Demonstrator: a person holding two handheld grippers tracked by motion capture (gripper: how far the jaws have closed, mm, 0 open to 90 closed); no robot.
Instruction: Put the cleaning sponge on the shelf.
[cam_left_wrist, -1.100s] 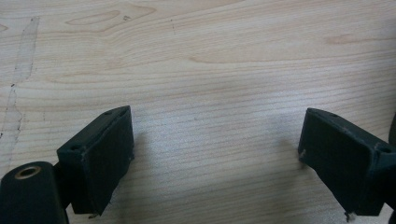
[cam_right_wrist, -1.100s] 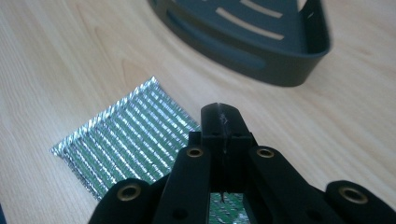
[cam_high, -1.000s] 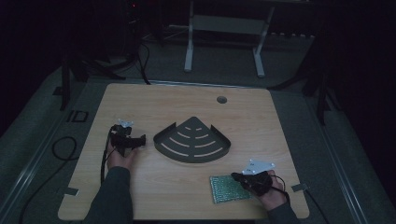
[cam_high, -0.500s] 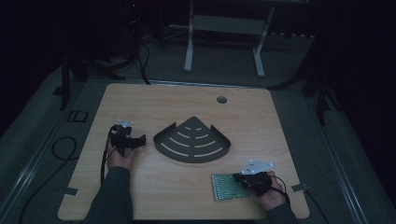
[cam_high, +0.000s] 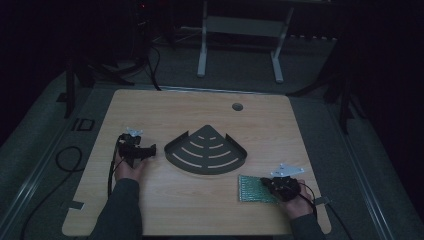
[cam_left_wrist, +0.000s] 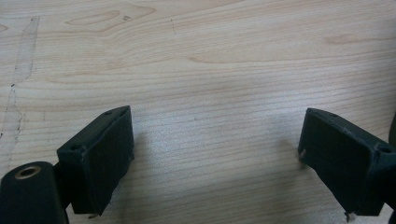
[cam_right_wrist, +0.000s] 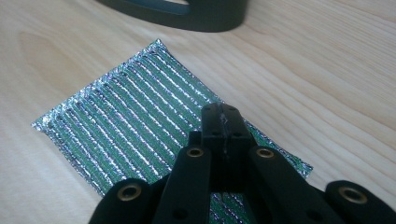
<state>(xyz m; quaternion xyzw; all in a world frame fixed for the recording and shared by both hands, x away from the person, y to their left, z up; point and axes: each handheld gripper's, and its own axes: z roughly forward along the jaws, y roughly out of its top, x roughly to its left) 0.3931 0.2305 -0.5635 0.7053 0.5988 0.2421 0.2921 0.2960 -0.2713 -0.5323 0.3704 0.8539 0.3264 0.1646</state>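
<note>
The right gripper, jaws pressed together, sits over the green mat, which stretches toward nine o'clock; the left gripper gapes, empty, well apart.

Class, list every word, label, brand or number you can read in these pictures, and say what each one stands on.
None can be read.
Green and silver striped sheet: stripes alone, no writing.
Dark fan-shaped tray: slots, no label.
Wooden table: wood grain and faint marks, no letters.
Left gripper and right gripper: plain black, no brand.
</note>
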